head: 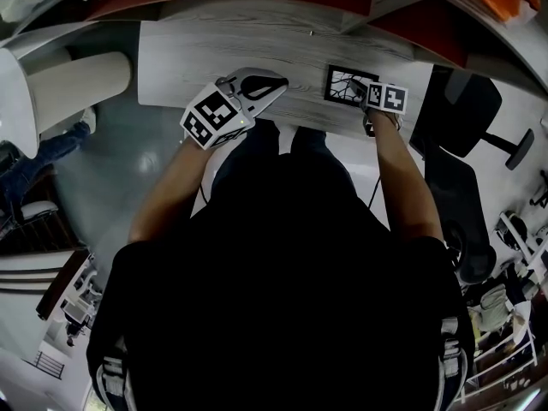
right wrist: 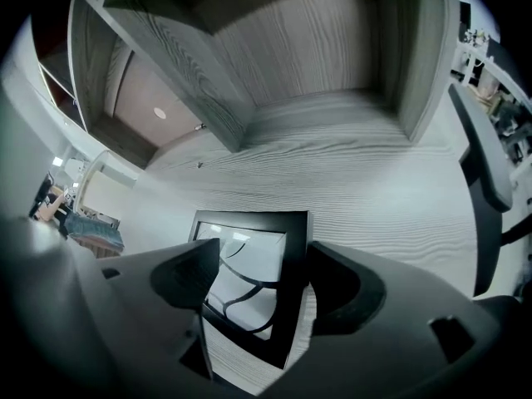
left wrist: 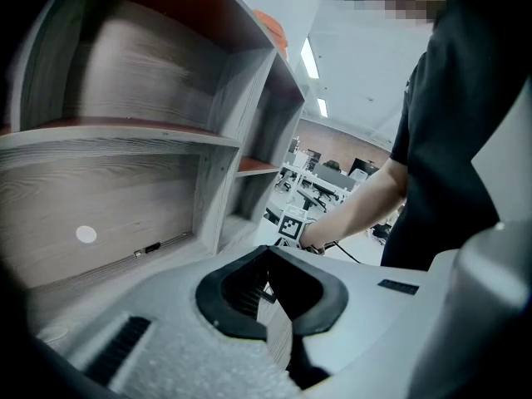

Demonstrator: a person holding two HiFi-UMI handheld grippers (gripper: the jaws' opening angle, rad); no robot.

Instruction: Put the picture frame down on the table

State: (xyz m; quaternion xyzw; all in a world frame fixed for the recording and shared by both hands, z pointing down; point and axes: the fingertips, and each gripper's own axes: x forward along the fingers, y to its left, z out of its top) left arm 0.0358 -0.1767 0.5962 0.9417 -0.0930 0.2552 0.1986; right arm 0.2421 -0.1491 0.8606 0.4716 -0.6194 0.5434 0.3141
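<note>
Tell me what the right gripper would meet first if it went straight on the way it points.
The picture frame. The right gripper points down at it, jaws apart, and the frame seems to lie flat on the table, so its glass or black rim would likely be struck first.

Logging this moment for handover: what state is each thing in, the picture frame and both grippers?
picture frame: lying flat on the table, not gripped
right gripper: open, jaws astride one edge of the frame
left gripper: shut, nothing between its jaws
</note>
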